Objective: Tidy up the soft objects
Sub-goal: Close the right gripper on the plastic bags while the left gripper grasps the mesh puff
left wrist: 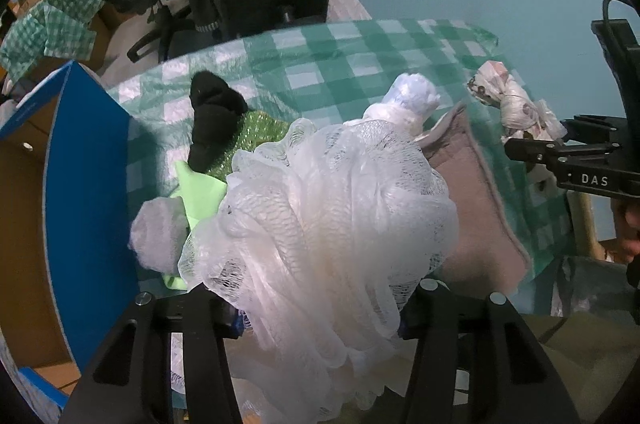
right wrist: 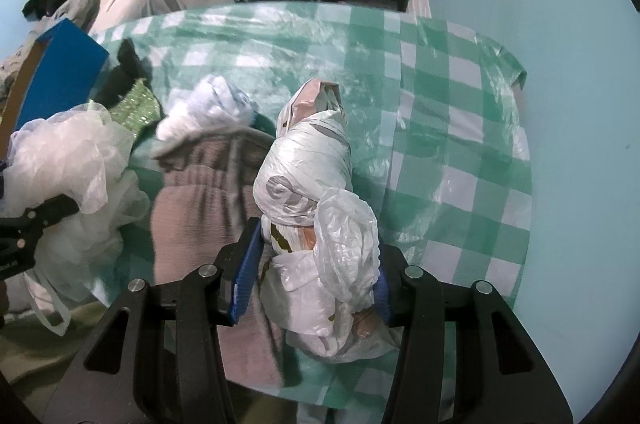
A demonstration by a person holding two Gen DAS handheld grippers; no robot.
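My left gripper (left wrist: 320,308) has its jaws clamped on the white mesh bath puff (left wrist: 320,208), which fills most of the left wrist view, lifted above the checked bench (left wrist: 320,56). My right gripper (right wrist: 316,284) has its blue-padded jaws closed on a knotted bundle of plastic bags (right wrist: 308,184), just beside the brown pillow (right wrist: 200,200). Behind the puff I see a black sock (left wrist: 212,112) lying on a sparkly green cloth (left wrist: 264,132), and another white bag bundle (left wrist: 408,100). The blue box (left wrist: 80,184) stands at the bench's left edge.
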